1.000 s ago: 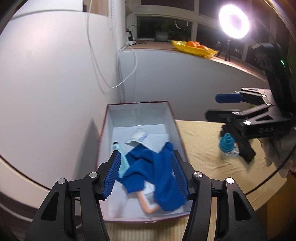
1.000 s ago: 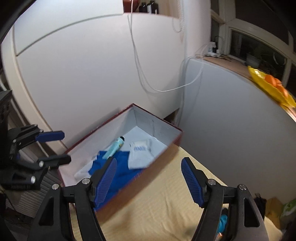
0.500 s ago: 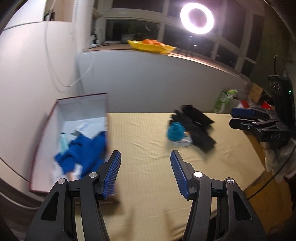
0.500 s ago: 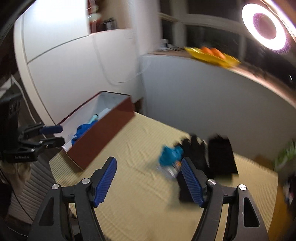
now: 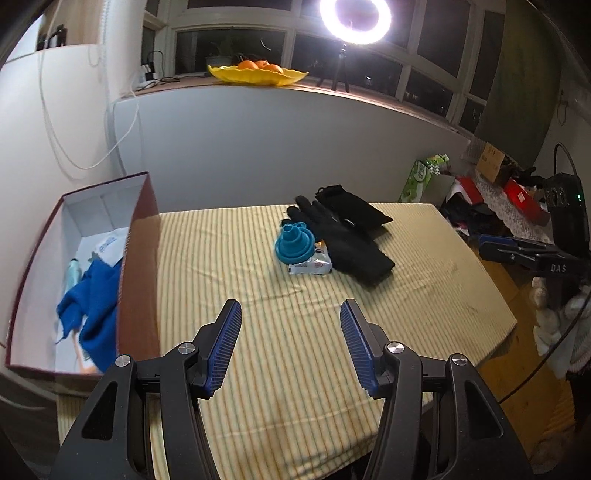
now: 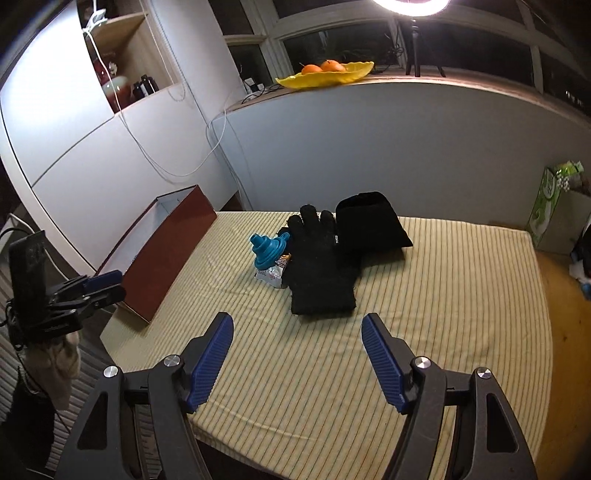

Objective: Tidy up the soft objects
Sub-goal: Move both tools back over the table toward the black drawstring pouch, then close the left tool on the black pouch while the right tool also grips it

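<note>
A black glove [image 6: 319, 266] [image 5: 347, 243] lies flat on the striped yellow cloth [image 6: 369, 350], with a black pouch [image 6: 369, 225] [image 5: 351, 208] behind it. A teal folding funnel [image 6: 267, 249] [image 5: 293, 243] rests on a small foil packet [image 6: 271, 275] [image 5: 310, 264] at the glove's left. The dark red box [image 5: 138, 266] [image 6: 166, 243] at the left holds a blue cloth [image 5: 94, 299] and a white item. My left gripper [image 5: 290, 321] is open over the cloth's near part, empty. My right gripper [image 6: 297, 332] hangs open and empty just short of the glove's cuff.
A yellow fruit dish [image 6: 325, 75] and a ring light [image 5: 354, 18] stand on the sill behind. A green tissue box [image 6: 546, 206] and clutter lie at the right. White cables [image 6: 177, 147] hang down the left wall. The cloth's front edge drops off near my fingers.
Both grippers have swung right, away from the red box and toward the glove, pouch and funnel. The blue cloth stays in the box. Neither gripper holds anything.
</note>
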Demonstrator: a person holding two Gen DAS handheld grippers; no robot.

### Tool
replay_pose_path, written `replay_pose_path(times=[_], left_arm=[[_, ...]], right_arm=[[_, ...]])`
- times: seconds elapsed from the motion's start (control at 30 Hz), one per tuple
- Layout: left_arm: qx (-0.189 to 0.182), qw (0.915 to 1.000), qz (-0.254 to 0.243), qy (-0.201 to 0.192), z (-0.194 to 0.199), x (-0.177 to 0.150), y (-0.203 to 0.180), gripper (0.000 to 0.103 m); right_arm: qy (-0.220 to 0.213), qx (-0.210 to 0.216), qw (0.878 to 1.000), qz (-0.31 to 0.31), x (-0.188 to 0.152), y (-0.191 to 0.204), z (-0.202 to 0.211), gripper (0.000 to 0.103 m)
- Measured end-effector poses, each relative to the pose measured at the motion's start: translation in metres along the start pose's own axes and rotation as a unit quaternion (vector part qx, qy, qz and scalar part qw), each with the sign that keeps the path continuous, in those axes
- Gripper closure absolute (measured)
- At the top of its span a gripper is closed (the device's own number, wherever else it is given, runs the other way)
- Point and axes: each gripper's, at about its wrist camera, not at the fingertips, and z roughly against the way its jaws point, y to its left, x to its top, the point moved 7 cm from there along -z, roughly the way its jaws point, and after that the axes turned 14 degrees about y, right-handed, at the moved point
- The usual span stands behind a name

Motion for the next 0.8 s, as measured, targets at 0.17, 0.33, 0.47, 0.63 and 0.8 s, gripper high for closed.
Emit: replay_pose_path(times=[0.17, 0.33, 0.47, 0.63, 0.8], left_arm=[[-0.006, 1.0000, 0.003, 0.006, -0.014, 0.020, -0.005, 0.048], [-0.015, 0.9997, 0.011, 0.016, -0.035, 0.051, -0.007, 0.048], [-0.036, 0.9987, 0.015, 0.034, -0.056, 0.078, -0.017, 0.048], [-0.057, 0.9972, 0.008, 0.048, -0.082, 0.106, -0.040, 0.048], [-0.091, 0.9931, 0.016, 0.072, -0.113, 0.131, -0.064, 0.048]], right_arm=[[0.016, 0.014, 1.000, -0.003, 0.009, -0.002, -0.015, 0.064], [0.026, 0.027, 0.999, -0.020, 0.022, -0.014, -0.032, 0.065], [0.034, 0.040, 0.997, -0.053, 0.037, -0.038, -0.046, 0.065], [0.033, 0.035, 0.994, -0.094, 0.062, -0.079, -0.056, 0.065], [0.043, 0.040, 0.992, -0.112, 0.091, -0.109, -0.072, 0.055]])
